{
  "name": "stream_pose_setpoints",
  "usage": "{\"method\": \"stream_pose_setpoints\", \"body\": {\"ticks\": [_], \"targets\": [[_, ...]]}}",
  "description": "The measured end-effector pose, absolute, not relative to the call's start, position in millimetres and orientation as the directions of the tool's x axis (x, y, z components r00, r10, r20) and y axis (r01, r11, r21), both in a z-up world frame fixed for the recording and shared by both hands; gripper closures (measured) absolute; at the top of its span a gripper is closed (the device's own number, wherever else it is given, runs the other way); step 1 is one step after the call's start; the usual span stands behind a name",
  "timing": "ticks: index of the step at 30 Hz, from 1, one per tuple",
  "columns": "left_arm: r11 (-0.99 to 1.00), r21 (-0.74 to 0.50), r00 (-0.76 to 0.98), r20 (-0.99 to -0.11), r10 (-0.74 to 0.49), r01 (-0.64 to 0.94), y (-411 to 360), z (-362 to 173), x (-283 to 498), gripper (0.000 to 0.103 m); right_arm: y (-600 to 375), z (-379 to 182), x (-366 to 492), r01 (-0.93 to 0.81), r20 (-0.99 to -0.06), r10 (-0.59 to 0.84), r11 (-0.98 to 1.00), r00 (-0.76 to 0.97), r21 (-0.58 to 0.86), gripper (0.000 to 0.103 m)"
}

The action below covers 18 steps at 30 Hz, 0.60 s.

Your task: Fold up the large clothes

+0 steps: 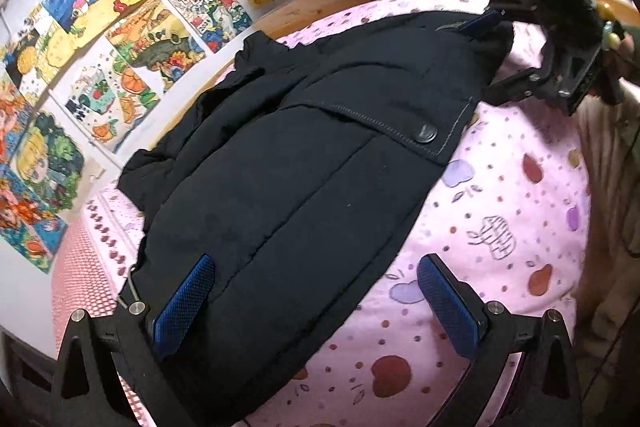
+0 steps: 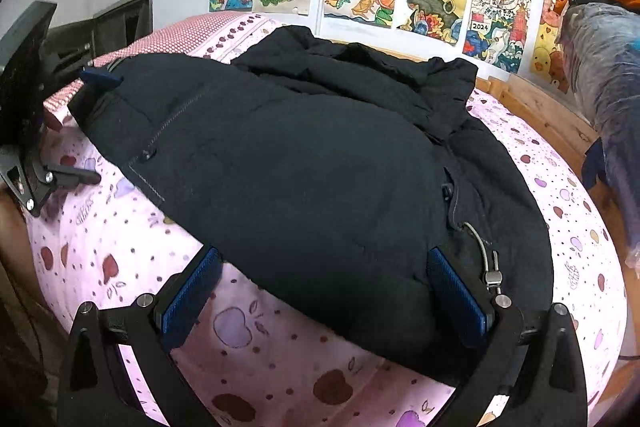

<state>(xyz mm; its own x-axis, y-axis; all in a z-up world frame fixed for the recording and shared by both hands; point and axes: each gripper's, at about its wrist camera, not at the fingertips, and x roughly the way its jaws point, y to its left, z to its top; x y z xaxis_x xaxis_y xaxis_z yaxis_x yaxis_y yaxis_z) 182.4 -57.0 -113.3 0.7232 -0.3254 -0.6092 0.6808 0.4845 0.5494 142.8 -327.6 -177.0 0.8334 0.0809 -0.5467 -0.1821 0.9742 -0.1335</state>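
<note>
Through my left wrist camera, my left gripper (image 1: pixel 316 303) is spread wide over one edge of the black jacket (image 1: pixel 304 155), which lies flat on the pink bedsheet (image 1: pixel 500 211). One blue finger (image 1: pixel 184 303) sits over the jacket, the other over bare sheet. At the jacket's far end my right gripper (image 1: pixel 486 57) is also wide apart. Drawings (image 1: pixel 132 27) cover the wall.

Through my right wrist camera, my right gripper (image 2: pixel 326 297) gapes wide at the jacket's (image 2: pixel 312 163) near edge, with a cord toggle (image 2: pixel 494 277) beside one finger. My left gripper (image 2: pixel 90 127) is at the jacket's far corner.
</note>
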Motion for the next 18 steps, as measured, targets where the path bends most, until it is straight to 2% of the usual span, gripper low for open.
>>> {"method": "stream_pose_setpoints", "body": {"ticks": [6, 13, 18], "targets": [[0.472, 0.633, 0.784, -0.564, -0.261, 0.613, -58, -121, 179, 0.0, -319, -182, 136, -0.154, -0.535, 0.002, 0.959, 0.845, -0.24, 0.002], [0.443, 0.769, 0.887, -0.419, -0.197, 0.461, -68, -126, 170, 0.0, -320, -184, 136, -0.076, -0.518, -0.096, 0.951, 0.85, -0.301, 0.002], [0.448, 0.772, 0.891, -0.412, -0.19, 0.452, -71, -121, 174, 0.0, -320, -170, 138, -0.037, -0.472, -0.126, 0.947, 0.873, -0.32, 0.002]]}}
